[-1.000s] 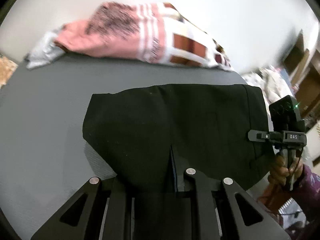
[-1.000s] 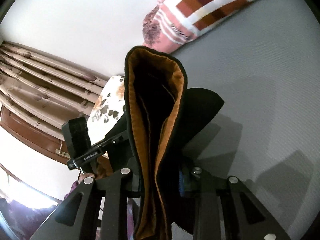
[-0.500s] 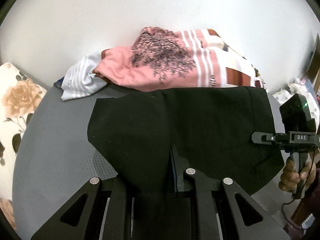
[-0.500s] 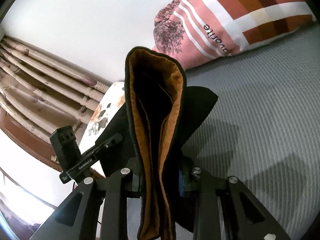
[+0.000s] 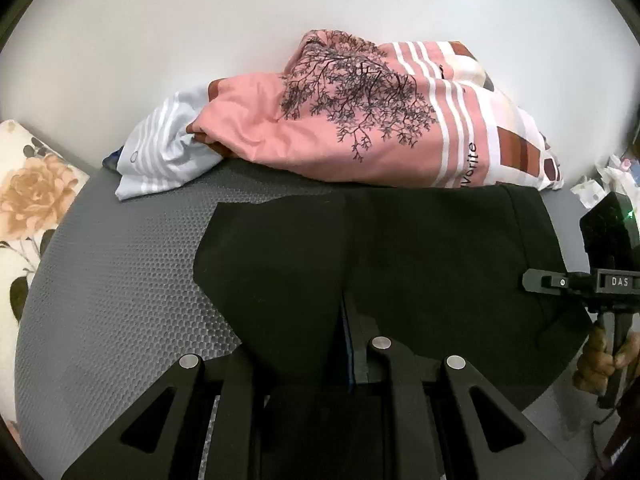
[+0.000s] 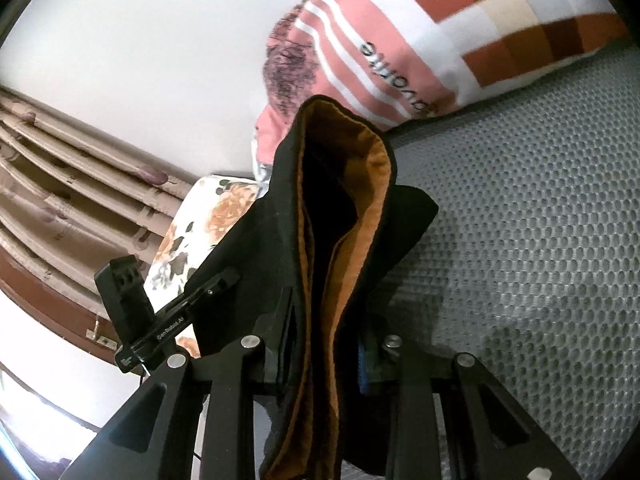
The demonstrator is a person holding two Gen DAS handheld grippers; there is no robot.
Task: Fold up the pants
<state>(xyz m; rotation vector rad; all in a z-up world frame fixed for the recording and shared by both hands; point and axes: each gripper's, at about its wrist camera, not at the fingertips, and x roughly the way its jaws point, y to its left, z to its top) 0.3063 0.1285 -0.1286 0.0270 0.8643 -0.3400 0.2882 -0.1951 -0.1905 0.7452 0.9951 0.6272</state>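
Both hands have carried the black fabric pants (image 5: 400,264) across the grey honeycomb-textured mattress (image 5: 120,288) toward the far wall over the last second: the crumpled pink bedsheet with a black tree print and brown blocks (image 5: 360,120), far off a moment ago, now sits just beyond the cloth's far edge, and a cream pillow with orange roses (image 5: 28,184) has come into sight at the left. The left gripper (image 5: 346,344) stays clenched on a thin fold of the pants at the near edge, the cloth spreading away from it in a broad flat panel that seems to rest on the mattress. The right gripper (image 6: 328,344) stays clamped on a thick bundle of the waistband, whose orange-brown lining (image 6: 376,184) stands up between its jaws, held above the mattress. Judging by this, the garment is being positioned or drawn flat before a fold, which looks not yet made. Readable writing: "DAS" on the right gripper's body seen from the left wrist, "GenRobot.AI" on the left gripper's body (image 6: 168,328) seen from the right wrist, and "favorite" printed on the bedsheet.
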